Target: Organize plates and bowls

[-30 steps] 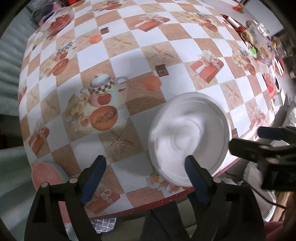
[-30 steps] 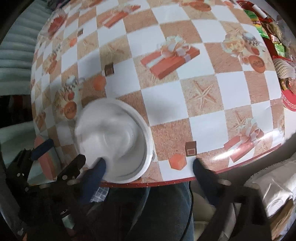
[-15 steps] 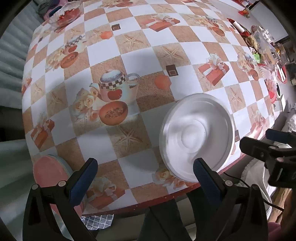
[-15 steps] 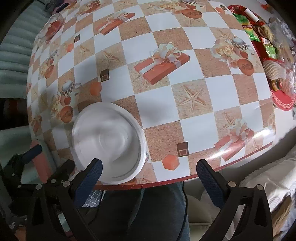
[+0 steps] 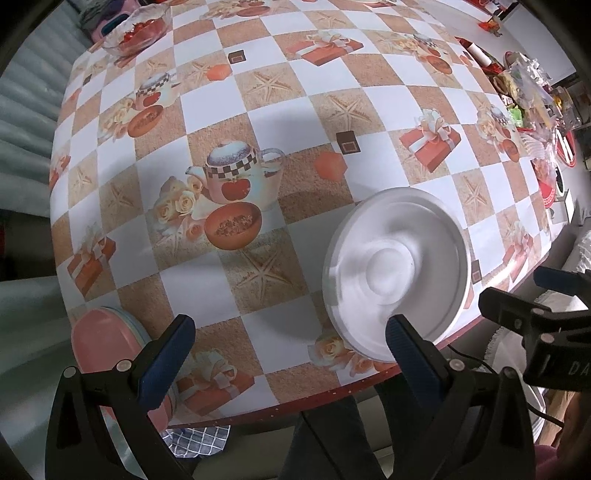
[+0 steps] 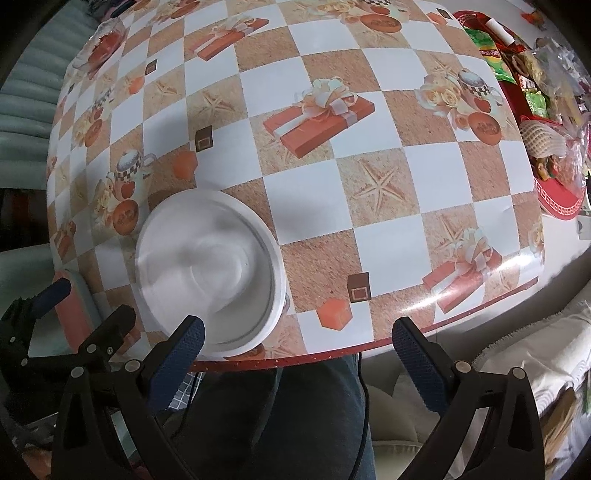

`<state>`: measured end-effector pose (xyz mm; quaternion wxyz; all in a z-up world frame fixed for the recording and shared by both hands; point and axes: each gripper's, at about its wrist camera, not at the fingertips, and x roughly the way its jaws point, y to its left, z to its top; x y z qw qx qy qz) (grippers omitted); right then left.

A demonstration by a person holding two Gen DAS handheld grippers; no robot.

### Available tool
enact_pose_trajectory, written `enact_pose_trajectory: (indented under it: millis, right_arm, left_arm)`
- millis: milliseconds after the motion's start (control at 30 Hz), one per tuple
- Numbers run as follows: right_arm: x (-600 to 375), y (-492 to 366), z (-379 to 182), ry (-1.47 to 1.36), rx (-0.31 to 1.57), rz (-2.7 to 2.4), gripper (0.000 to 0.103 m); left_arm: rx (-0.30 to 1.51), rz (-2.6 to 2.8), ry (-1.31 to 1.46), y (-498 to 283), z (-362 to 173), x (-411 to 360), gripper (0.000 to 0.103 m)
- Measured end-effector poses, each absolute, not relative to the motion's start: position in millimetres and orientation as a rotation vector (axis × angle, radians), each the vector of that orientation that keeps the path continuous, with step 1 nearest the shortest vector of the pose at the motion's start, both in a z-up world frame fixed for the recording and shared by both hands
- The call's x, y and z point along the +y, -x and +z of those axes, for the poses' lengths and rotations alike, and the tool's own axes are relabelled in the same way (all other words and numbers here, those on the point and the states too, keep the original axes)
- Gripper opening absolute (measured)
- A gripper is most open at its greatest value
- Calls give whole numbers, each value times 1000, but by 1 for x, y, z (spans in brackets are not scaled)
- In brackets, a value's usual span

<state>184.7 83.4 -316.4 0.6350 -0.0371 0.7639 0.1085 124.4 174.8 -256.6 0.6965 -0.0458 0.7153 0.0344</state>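
Note:
A white bowl (image 5: pixel 395 273) sits on the checkered tablecloth near the table's front edge; it also shows in the right wrist view (image 6: pixel 208 273). My left gripper (image 5: pixel 288 350) is open and empty, held above the front edge just left of the bowl. My right gripper (image 6: pixel 297 354) is open and empty, over the table edge to the right of the bowl. A stack of pink plates (image 5: pixel 99 343) lies at the front left corner, also seen in the right wrist view (image 6: pixel 74 295).
A glass bowl with red contents (image 5: pixel 138 27) stands at the far left corner. A red tray with snacks and packets (image 6: pixel 546 122) fills the right side of the table. The table's red front edge (image 6: pixel 332 356) runs just under both grippers.
Both grippers have pulled back from the white bowl toward the table edge and upward. The bowl stays where it was on the table.

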Motion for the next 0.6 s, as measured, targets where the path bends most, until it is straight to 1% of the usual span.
enact_pose_trajectory:
  millis: [600]
  right_arm:
    - [79,-190,-334,74,1784,237,102]
  left_arm:
    - [1651,70,84,-134,-276,171,103]
